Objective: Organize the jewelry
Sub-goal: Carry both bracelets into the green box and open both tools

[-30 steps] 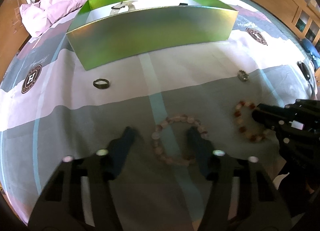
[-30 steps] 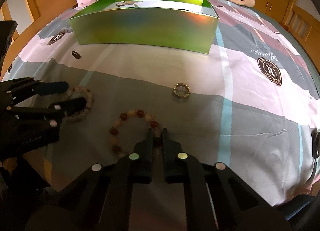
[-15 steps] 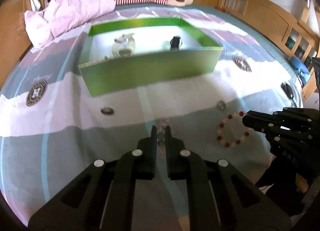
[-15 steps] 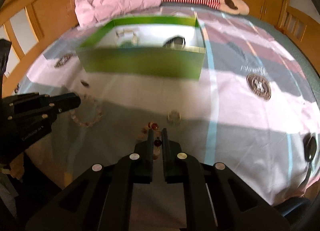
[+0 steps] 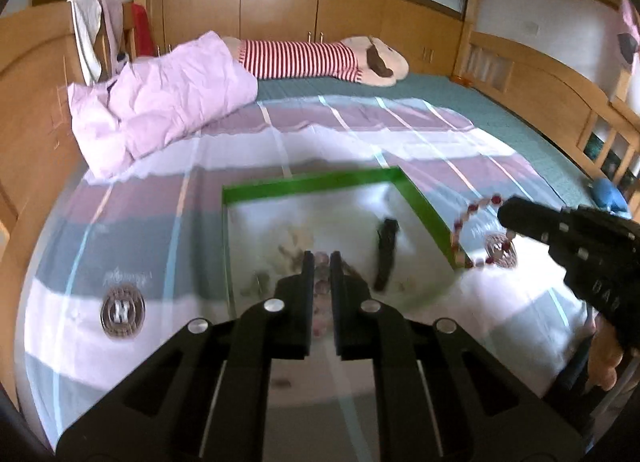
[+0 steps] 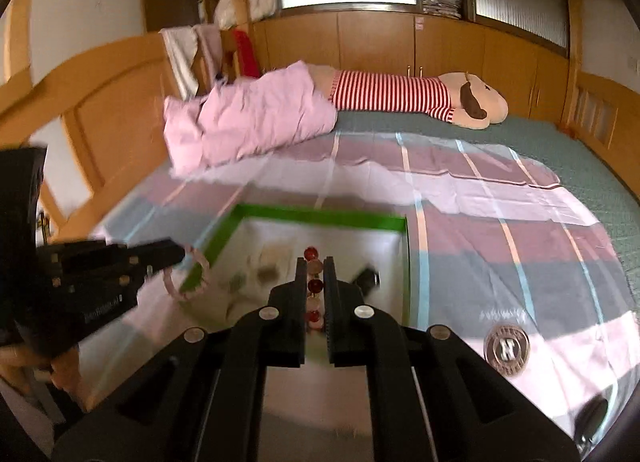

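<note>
Over on the left of the green-walled rectangular box, a round dark logo badge is printed on the pink-and-grey striped bedsheet. Above the box's white floor, the left gripper has its black fingers pinched on a pale pink beaded bracelet, which hangs in a loop over the box's left wall in the right wrist view. A dark strap-like item lies on the floor inside the box, just right of that gripper, among blurred small pieces. At the box's right wall, the right gripper is clamped on a red-and-cream beaded bracelet, which dangles over the wall's edge. Beyond the box sit a crumpled pink quilt and a striped plush toy.
</note>
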A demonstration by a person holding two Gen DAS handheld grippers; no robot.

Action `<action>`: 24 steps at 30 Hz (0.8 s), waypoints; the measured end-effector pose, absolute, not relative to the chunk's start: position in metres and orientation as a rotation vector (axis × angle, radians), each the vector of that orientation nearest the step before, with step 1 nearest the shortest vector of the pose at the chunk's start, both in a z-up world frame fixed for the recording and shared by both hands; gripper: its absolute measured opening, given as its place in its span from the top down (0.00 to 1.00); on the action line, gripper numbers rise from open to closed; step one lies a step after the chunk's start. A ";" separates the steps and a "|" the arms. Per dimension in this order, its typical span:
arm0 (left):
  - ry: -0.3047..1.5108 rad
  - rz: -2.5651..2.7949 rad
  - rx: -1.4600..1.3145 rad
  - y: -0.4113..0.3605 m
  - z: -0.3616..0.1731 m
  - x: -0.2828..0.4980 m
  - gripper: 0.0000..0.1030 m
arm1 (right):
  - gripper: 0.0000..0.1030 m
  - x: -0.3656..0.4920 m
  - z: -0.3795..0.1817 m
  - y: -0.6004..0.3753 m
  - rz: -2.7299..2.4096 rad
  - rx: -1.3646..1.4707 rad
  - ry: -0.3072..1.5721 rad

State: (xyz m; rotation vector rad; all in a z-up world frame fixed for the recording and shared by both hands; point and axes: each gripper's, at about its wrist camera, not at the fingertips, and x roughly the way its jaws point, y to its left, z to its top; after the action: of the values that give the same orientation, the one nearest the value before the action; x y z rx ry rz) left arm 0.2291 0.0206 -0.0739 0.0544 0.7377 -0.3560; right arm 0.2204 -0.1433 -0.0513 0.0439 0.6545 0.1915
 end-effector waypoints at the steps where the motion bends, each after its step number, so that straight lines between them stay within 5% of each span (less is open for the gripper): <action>1: 0.741 -0.359 0.046 0.020 -0.075 0.238 0.92 | 0.92 0.232 -0.053 -0.145 0.185 0.056 0.665; 15: 0.904 -0.298 0.047 0.028 -0.152 0.312 0.88 | 0.90 0.319 -0.156 -0.118 0.177 0.049 0.878; 18: 0.877 -0.293 0.039 0.031 -0.148 0.309 0.59 | 0.78 0.314 -0.151 -0.122 0.173 0.070 0.870; 24: 0.839 -0.327 0.069 0.033 -0.125 0.276 0.57 | 0.52 0.261 -0.120 -0.149 0.153 0.102 0.782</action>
State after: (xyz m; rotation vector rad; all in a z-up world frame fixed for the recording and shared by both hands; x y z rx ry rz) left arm 0.2762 0.0327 -0.1253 0.0693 0.8385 -0.3269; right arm 0.2610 -0.1491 -0.1199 0.1017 0.7817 0.1526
